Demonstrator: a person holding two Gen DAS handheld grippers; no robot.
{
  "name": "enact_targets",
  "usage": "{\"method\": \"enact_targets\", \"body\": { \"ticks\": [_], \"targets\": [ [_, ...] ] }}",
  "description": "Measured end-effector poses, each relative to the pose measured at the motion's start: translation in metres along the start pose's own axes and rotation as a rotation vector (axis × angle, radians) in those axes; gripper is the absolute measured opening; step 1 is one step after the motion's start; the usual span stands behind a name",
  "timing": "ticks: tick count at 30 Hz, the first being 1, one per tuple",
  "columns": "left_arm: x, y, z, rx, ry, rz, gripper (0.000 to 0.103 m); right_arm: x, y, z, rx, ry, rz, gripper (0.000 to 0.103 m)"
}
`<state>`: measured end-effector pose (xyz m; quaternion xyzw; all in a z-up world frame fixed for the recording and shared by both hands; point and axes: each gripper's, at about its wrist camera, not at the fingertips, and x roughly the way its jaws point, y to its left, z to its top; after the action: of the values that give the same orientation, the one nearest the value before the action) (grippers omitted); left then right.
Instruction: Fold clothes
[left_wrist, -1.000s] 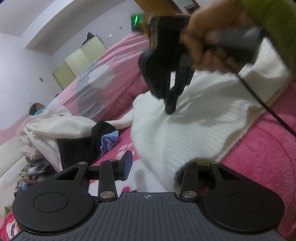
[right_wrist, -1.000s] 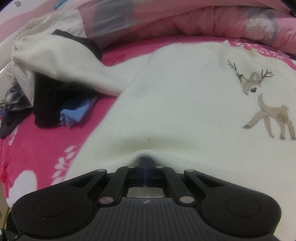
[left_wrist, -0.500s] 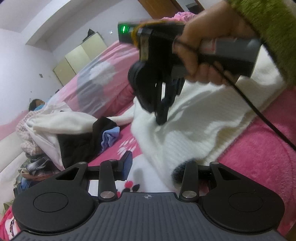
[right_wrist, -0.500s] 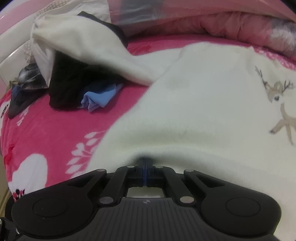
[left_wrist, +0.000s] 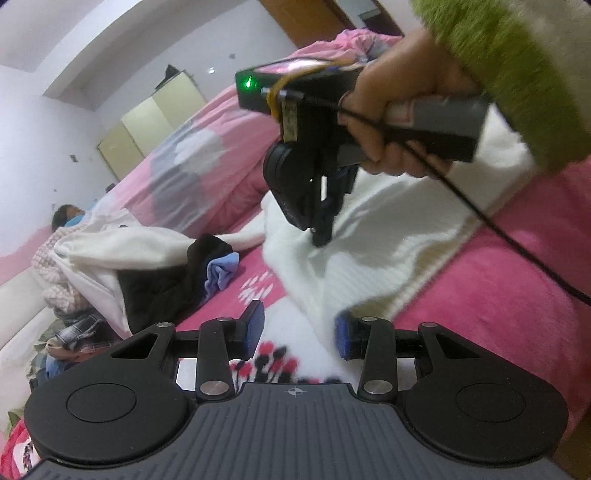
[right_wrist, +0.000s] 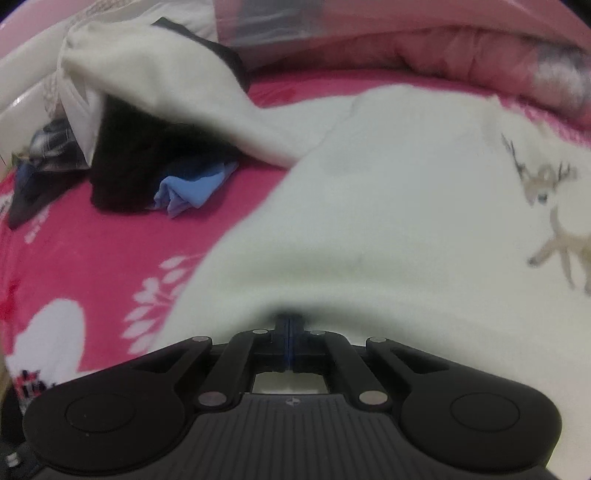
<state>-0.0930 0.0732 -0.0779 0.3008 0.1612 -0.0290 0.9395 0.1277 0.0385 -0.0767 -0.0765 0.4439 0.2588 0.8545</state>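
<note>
A white sweater (left_wrist: 369, 236) with a deer picture (right_wrist: 546, 206) lies on the pink bed (left_wrist: 498, 295). My right gripper (right_wrist: 290, 328) is shut on the sweater's edge and lifts a fold of it; it also shows in the left wrist view (left_wrist: 319, 236), held by a hand. My left gripper (left_wrist: 299, 328) is open and empty, just in front of the sweater's near corner, not touching it.
A pile of clothes, white (left_wrist: 122, 247), black (left_wrist: 162, 288) and light blue (left_wrist: 221, 273), lies to the left on the bed. A pink quilt (left_wrist: 192, 173) is bunched behind. A person (left_wrist: 64, 218) lies at the far left. A black cable (left_wrist: 498, 229) hangs from the right gripper.
My left gripper has drawn back off the sweater's corner, and both blue pads now show clear. My right gripper has lifted and carried the sweater's edge toward the left.
</note>
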Motion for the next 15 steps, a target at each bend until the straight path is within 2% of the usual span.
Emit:
{"method": "enact_targets", "body": {
  "ticks": [3,5,6,10,15],
  "targets": [
    [-0.018,0.015,0.002,-0.062,-0.026,-0.061,0.039,0.001,-0.001,0.001,0.004,-0.008,0.006,0.0],
    [-0.024,0.028,0.007,-0.15,-0.041,-0.097,0.039,0.002,-0.003,0.0,0.014,-0.011,0.021,0.0],
    [-0.024,0.033,0.011,-0.194,-0.047,-0.108,0.039,0.002,-0.004,0.0,0.019,-0.012,0.028,0.0],
    [-0.005,0.04,0.028,-0.259,-0.049,-0.106,0.039,0.003,-0.005,-0.001,0.028,-0.012,0.039,0.0],
    [0.013,0.023,0.03,-0.179,0.034,-0.097,0.039,0.003,-0.007,0.0,0.045,-0.011,0.049,0.0]
  ]
}}
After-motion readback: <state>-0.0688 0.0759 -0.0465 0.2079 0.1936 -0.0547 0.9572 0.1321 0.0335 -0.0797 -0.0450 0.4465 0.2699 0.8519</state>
